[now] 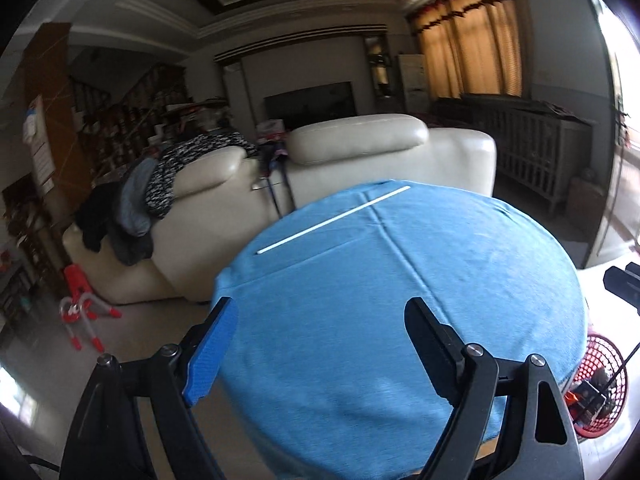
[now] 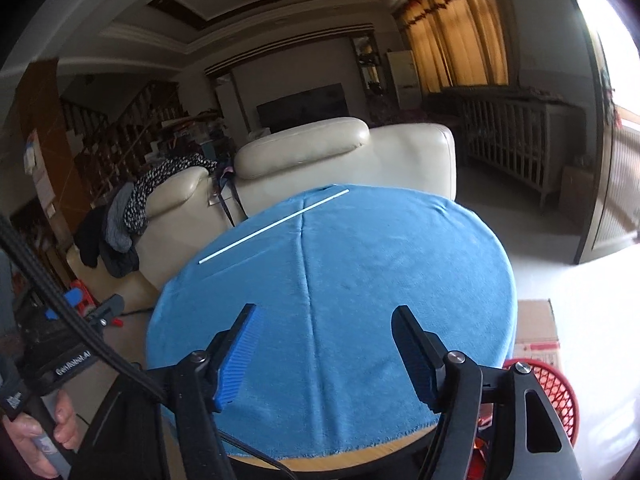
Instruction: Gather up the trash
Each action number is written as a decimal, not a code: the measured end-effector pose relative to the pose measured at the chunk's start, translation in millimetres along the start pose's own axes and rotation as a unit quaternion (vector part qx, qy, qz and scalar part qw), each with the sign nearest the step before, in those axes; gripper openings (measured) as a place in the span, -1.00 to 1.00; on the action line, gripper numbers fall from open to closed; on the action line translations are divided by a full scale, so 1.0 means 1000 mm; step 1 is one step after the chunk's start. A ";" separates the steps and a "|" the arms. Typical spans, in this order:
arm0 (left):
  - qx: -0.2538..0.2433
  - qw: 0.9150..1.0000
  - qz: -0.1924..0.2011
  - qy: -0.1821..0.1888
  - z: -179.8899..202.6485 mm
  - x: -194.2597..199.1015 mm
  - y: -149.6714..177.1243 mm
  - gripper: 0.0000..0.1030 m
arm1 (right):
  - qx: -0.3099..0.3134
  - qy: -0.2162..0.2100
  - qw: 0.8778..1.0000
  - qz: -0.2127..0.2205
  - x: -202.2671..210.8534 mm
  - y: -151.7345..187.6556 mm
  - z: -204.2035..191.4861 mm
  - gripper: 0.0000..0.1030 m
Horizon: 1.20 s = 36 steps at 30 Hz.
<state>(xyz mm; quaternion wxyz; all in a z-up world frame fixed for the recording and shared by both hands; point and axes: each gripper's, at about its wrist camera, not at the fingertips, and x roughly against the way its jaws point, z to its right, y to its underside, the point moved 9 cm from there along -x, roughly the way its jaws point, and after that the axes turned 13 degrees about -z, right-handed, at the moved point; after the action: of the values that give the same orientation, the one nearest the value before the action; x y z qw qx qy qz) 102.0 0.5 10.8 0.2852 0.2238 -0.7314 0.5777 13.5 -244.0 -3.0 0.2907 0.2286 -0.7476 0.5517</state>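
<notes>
A round table with a blue cloth point(image 1: 400, 300) point(image 2: 360, 280) fills both views. A thin white stick point(image 1: 332, 220) point(image 2: 274, 226) lies on the cloth at its far left side. A red mesh basket point(image 1: 604, 384) point(image 2: 556, 392) stands on the floor at the table's right, with some items inside. My left gripper point(image 1: 320, 340) is open and empty above the near part of the table. My right gripper point(image 2: 326, 344) is open and empty above the near edge. The left gripper also shows at the left edge of the right wrist view point(image 2: 84, 316).
A cream leather sofa point(image 1: 360, 148) point(image 2: 340, 152) with clothes draped on it stands behind the table. A cardboard box point(image 2: 536, 328) sits on the floor to the right. A red and white toy point(image 1: 84, 312) lies on the floor to the left.
</notes>
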 end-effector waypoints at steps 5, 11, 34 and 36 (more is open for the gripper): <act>0.022 0.999 0.010 -0.023 -0.029 0.008 0.006 0.67 | 0.035 0.029 0.999 0.003 -0.002 0.007 -0.032 0.39; 0.037 0.998 0.024 -0.037 -0.048 0.018 0.012 0.84 | 0.051 0.045 0.998 0.005 0.003 0.018 -0.051 0.39; 0.037 0.999 0.019 -0.029 -0.054 0.037 0.021 0.85 | 0.053 0.054 0.997 0.034 0.023 0.020 -0.061 0.39; 0.039 0.999 0.020 -0.030 -0.054 0.036 0.021 0.85 | 0.055 0.055 0.996 0.034 0.023 0.021 -0.061 0.39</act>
<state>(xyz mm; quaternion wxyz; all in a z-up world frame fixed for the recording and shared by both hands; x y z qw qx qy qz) 70.2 58.3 29.9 0.2430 0.2369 -0.7209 0.6043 -5.5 -180.1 12.1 0.2993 0.1880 -0.7065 0.6131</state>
